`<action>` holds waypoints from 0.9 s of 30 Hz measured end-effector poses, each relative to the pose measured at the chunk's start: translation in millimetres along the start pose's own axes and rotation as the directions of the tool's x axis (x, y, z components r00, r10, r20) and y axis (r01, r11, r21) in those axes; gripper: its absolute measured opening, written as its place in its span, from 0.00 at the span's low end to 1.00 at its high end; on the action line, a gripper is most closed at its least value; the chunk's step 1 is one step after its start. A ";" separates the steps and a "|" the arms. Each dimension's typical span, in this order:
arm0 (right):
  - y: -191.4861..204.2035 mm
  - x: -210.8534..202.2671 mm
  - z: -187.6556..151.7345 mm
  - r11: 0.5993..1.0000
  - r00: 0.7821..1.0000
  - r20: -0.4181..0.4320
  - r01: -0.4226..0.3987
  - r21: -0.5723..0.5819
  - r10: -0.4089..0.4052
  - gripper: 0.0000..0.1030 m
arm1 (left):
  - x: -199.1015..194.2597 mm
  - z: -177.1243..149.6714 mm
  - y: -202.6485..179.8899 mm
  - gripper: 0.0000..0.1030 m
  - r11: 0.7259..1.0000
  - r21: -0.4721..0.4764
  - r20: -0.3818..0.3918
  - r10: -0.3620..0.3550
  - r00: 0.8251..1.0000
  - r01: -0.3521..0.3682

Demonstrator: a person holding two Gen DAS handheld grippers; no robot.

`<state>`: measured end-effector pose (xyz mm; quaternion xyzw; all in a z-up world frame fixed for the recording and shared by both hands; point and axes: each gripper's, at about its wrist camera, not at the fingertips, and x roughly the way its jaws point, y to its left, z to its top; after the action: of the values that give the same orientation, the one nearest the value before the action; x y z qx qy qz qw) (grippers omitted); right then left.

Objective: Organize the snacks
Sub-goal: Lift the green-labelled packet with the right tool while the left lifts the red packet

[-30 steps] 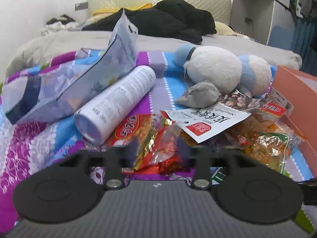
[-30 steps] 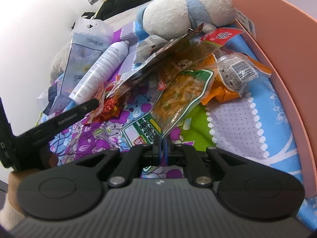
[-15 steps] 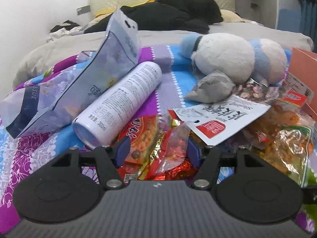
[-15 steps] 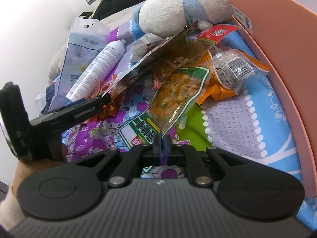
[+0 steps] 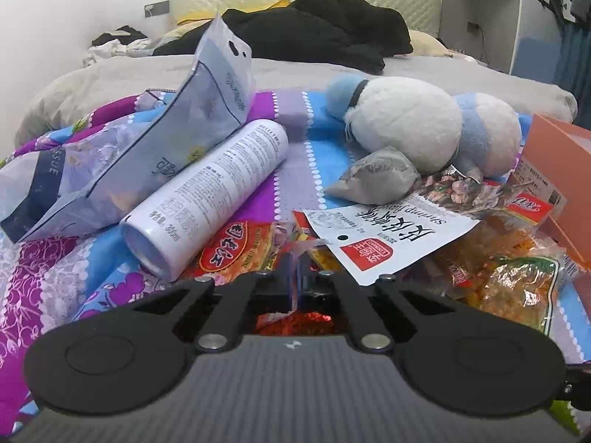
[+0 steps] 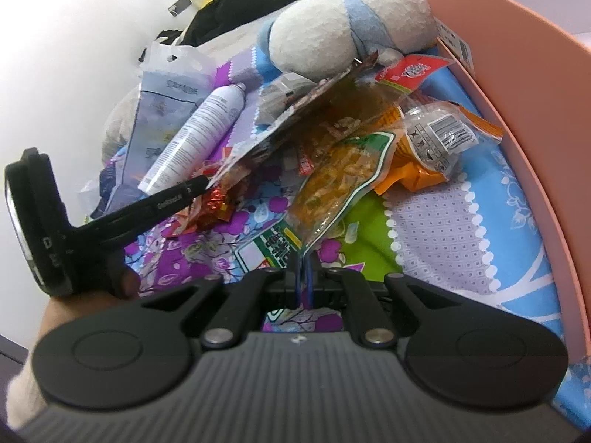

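Note:
A heap of snack packets lies on a patterned bedspread (image 5: 55, 269). In the left wrist view my left gripper (image 5: 295, 277) has its jaws closing together on the clear edge of a red foil snack packet (image 5: 295, 323), and the pads pinch it. The right wrist view shows that gripper's fingers (image 6: 195, 184) reaching in from the left to the red foil packet (image 6: 214, 205). My right gripper (image 6: 303, 277) is shut on the corner of a green-and-orange snack packet (image 6: 332, 181). A white shrimp snack packet (image 5: 391, 229) lies just beyond the left gripper.
A white spray can (image 5: 210, 199) and a pale tissue bag (image 5: 147, 147) lie at the left. A white-and-blue plush toy (image 5: 406, 122) sits behind the snacks. A pink box (image 6: 517, 92) walls the right side. Dark clothes (image 5: 314, 33) lie further back on the bed.
My left gripper went from open around the red foil packet to shut on its clear edge. The right gripper kept its hold on the green-and-orange packet and stayed put.

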<state>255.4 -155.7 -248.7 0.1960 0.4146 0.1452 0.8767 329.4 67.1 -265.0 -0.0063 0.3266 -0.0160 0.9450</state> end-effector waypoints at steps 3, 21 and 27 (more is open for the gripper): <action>0.8 -6.7 -0.7 1.000 1.000 0.003 -0.004 -0.001 0.004 0.06 | -13.7 -0.2 3.7 0.01 1.000 -0.023 0.009 -0.009 1.000 0.009; 7.0 -79.9 -27.7 1.000 1.000 -0.027 -0.005 0.002 0.005 0.06 | -129.5 -38.0 -17.6 0.01 0.991 -0.099 -0.051 -0.094 0.994 0.088; 6.3 -103.9 -48.1 1.000 0.998 -0.064 0.017 -0.002 -0.017 0.06 | -170.4 -68.3 -31.9 0.01 0.987 -0.119 -0.092 -0.119 0.989 0.108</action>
<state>153.2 -182.7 -204.0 0.1871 0.4440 0.1444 0.8643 152.5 41.0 -212.8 -0.0779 0.3722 -0.0515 0.9234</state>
